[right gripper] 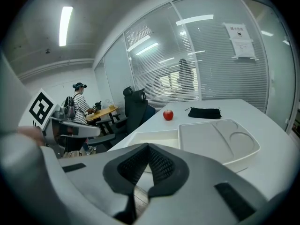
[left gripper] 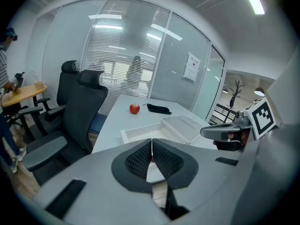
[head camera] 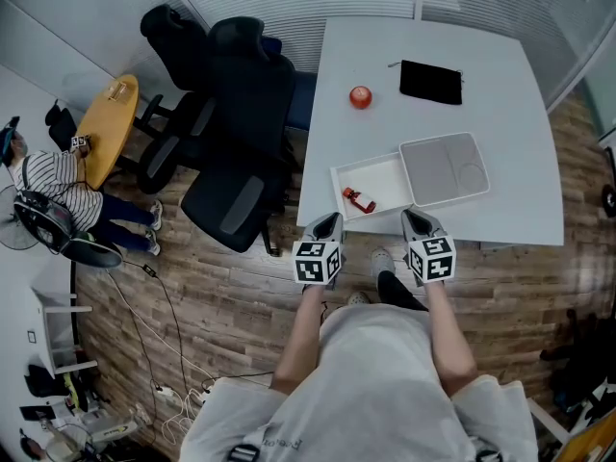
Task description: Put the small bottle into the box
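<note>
While the small bottle lies in the box, left gripper and right gripper hang closed at the table edge.

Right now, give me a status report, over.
Left gripper, right gripper shut, empty. Small bottle lies in box. Lid beside box, nothing blocking.
</note>
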`<state>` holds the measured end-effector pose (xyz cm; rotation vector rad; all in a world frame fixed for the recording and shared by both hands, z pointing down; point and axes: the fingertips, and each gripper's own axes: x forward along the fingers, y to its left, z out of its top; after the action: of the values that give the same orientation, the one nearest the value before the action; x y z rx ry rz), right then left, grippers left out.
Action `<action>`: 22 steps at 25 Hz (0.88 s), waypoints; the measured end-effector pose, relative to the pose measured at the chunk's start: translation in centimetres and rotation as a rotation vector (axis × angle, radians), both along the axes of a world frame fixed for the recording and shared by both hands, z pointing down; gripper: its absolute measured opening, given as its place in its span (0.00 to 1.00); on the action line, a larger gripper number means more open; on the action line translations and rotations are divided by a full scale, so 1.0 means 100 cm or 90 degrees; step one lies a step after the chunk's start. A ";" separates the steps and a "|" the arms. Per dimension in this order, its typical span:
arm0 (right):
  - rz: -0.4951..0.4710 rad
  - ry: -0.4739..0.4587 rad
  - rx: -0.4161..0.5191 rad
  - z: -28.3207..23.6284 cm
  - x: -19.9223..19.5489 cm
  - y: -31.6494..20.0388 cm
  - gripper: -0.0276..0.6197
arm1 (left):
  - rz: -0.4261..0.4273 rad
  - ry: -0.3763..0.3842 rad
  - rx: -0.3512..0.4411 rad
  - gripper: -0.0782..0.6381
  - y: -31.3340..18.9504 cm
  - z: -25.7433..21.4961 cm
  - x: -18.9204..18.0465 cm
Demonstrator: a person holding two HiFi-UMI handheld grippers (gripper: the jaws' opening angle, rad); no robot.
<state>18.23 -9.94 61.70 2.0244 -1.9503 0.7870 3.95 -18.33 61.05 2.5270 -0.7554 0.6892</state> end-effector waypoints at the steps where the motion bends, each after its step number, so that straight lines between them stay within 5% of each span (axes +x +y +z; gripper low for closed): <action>1: 0.000 0.001 0.000 0.000 0.000 0.000 0.07 | 0.000 0.000 0.000 0.15 0.000 0.000 0.000; 22: -0.010 -0.010 -0.013 0.006 -0.007 -0.002 0.07 | -0.006 0.021 0.001 0.15 -0.002 -0.004 -0.006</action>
<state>17.50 -10.14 62.26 1.9949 -1.9560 0.8176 3.38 -18.49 60.61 2.5286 -0.7564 0.6414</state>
